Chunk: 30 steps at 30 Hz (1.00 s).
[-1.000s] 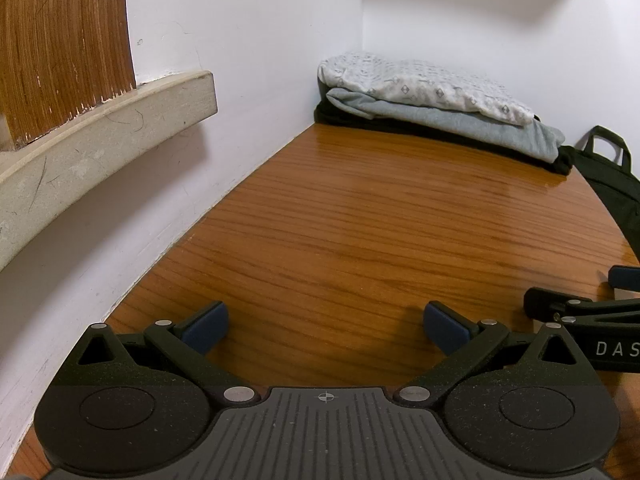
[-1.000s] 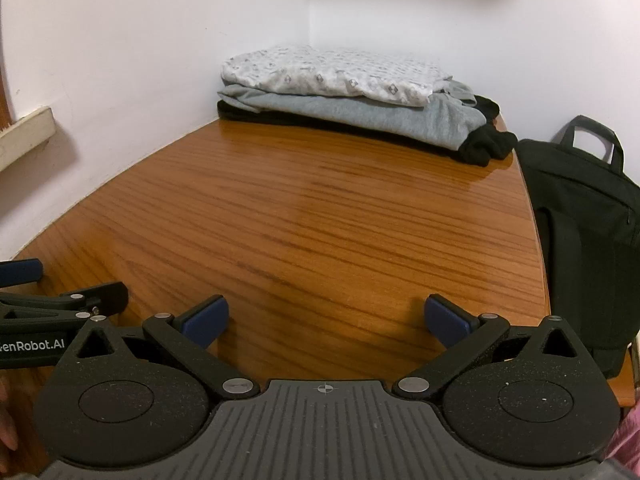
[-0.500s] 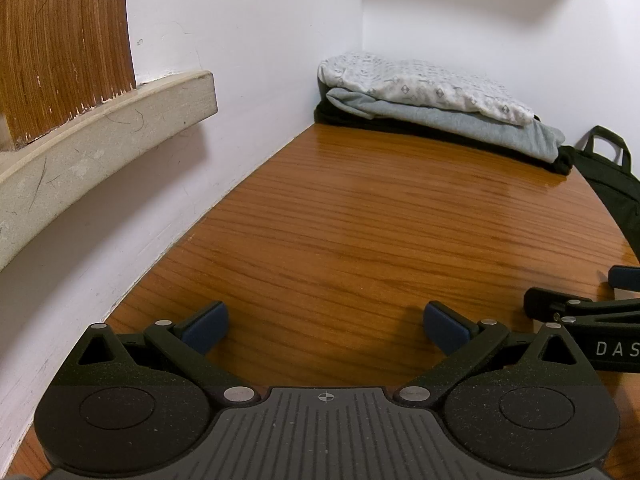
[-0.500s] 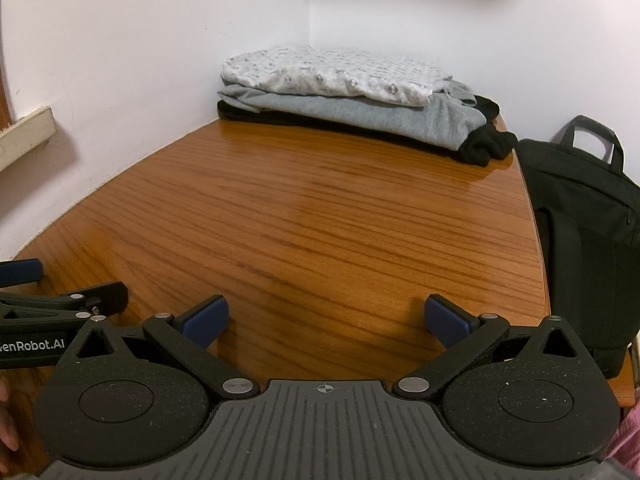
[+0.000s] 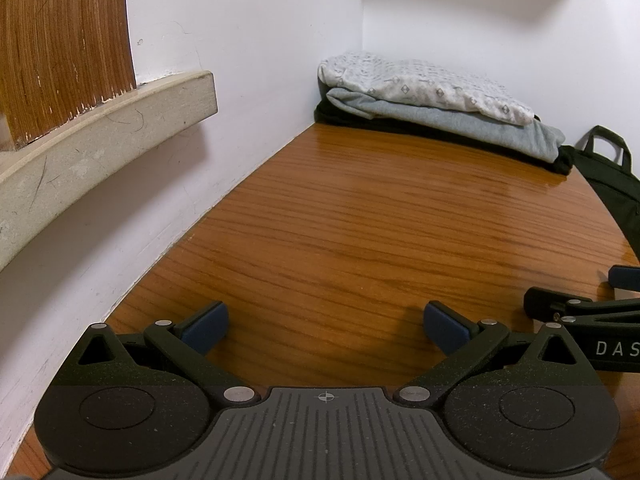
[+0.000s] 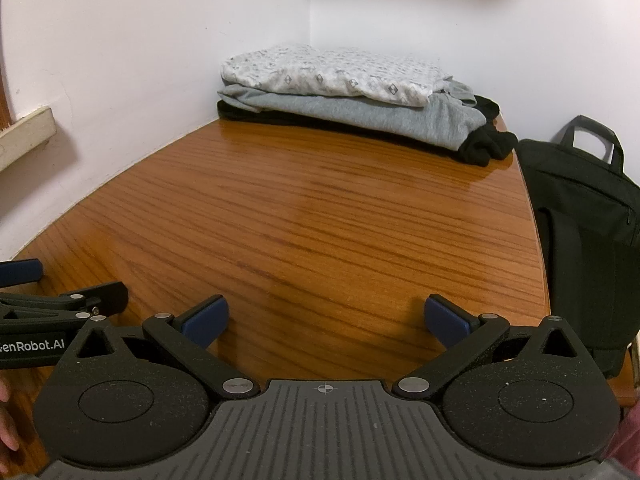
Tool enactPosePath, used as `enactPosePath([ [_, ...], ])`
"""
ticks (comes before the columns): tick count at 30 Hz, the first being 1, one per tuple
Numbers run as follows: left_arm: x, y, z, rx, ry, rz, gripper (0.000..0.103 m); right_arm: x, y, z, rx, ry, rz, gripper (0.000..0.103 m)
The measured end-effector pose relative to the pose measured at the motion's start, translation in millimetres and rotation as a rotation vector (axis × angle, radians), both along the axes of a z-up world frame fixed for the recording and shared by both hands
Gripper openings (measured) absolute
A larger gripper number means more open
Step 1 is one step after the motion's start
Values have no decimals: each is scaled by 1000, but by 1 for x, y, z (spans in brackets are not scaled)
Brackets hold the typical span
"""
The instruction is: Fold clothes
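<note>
From my seat the pile of clothes [image 6: 344,96] sits at the far end of the wooden table [image 6: 320,216], pushed into the corner where the two white walls [image 6: 140,52] meet. It is a neat stack of three folded layers: a white patterned garment [image 6: 332,74] with small grey diamond motifs on top, a grey sweatshirt-like piece [image 6: 372,114] under it, and a black garment [image 6: 486,145] at the bottom, which bulges out past the others at the stack's right end. The left wrist view shows the same stack [image 5: 436,100] from further left, flush against the side wall. The left gripper [image 5: 326,322] rests low over the near edge of the table with its blue-padded fingers [image 5: 204,326] spread wide and nothing between them; the right gripper [image 6: 326,320] is just beside it, likewise spread and empty (each one's side shows at the edge of the other's view). The tabletop is glossy, reddish-brown with dark grain, and bare between grippers and clothes. A black bag [image 6: 592,216] with a carry handle stands against the table's right edge. On the left wall a worn cream ledge [image 5: 108,128] juts out, with a wood panel [image 5: 60,40] above it. A bit of the person's hand [image 6: 6,420] shows at the lower left of the right wrist view.
</note>
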<state>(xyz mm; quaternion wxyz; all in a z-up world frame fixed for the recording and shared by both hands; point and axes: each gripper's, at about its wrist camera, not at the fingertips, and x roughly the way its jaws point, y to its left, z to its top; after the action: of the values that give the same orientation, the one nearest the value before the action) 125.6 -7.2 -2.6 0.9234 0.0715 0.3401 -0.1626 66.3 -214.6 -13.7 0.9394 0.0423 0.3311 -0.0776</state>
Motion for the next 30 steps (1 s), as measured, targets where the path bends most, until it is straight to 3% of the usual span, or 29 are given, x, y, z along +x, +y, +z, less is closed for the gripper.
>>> enactPosePath([
  [30,0,2,-2,1,-3,-1,103,0,1,-1,-1,-1,-1,103],
])
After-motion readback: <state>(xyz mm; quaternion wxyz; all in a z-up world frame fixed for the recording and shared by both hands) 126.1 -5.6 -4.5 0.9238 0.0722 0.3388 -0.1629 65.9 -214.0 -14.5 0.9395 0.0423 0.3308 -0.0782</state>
